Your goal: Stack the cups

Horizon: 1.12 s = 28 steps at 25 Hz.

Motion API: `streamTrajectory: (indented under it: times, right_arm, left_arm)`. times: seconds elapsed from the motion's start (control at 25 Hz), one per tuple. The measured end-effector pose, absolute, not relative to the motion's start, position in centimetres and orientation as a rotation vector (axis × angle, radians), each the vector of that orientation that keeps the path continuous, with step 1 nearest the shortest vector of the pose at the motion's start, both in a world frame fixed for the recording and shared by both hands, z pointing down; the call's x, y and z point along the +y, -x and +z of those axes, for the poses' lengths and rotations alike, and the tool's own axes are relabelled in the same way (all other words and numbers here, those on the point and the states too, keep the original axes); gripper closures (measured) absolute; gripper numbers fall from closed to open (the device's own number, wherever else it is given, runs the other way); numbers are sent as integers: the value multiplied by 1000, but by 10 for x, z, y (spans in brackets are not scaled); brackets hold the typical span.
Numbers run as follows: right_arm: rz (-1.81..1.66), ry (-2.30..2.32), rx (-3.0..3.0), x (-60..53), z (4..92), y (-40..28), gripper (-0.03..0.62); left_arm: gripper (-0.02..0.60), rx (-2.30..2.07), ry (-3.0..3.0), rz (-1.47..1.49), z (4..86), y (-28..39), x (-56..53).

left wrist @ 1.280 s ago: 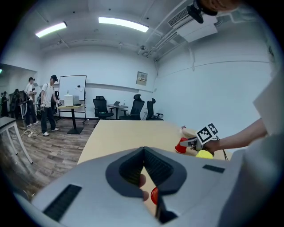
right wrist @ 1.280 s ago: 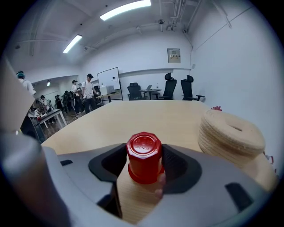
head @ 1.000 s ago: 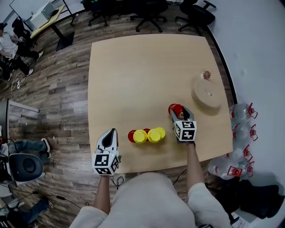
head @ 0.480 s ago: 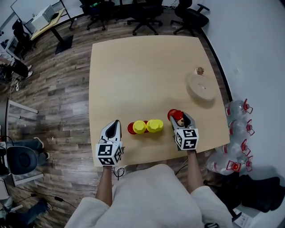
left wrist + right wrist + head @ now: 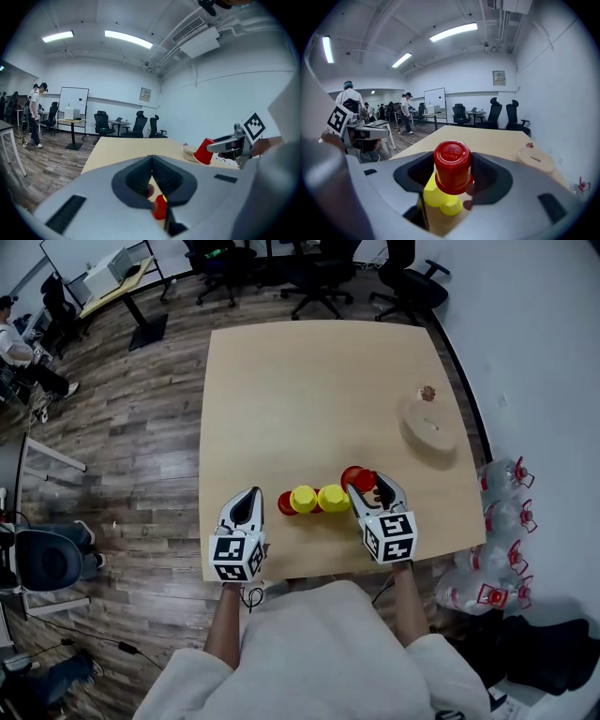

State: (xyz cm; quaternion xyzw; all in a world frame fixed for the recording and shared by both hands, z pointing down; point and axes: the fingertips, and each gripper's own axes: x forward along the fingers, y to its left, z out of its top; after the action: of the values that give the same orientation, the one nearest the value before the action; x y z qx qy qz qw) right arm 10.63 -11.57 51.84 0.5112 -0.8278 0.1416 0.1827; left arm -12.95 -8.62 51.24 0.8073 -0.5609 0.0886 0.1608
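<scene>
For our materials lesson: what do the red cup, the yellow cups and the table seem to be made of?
Red cup: probably plastic, smooth and slightly glossy, with raised moulded marks on its base.
Yellow cups: likely the same plastic, with an even bright colour and a soft sheen.
Table: pale wood or wood-look laminate with a matte finish. The grain is faint, so I can't tell which.

Cup row blocks table front-ctr; far half open, disc near rt edge.
</scene>
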Motion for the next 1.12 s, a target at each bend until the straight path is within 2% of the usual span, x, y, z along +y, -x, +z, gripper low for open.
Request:
streamTrajectory:
  times: [0.4, 1.12]
  right_arm:
    - [356, -1220, -2439, -104, 513, -32, 345]
    - [393, -1110, -2390, -95, 542, -7, 345]
  left_arm:
    - [569, -1639, -2275, 240, 513, 143, -76]
    - [569, -1651, -2250, 239, 516, 157, -76]
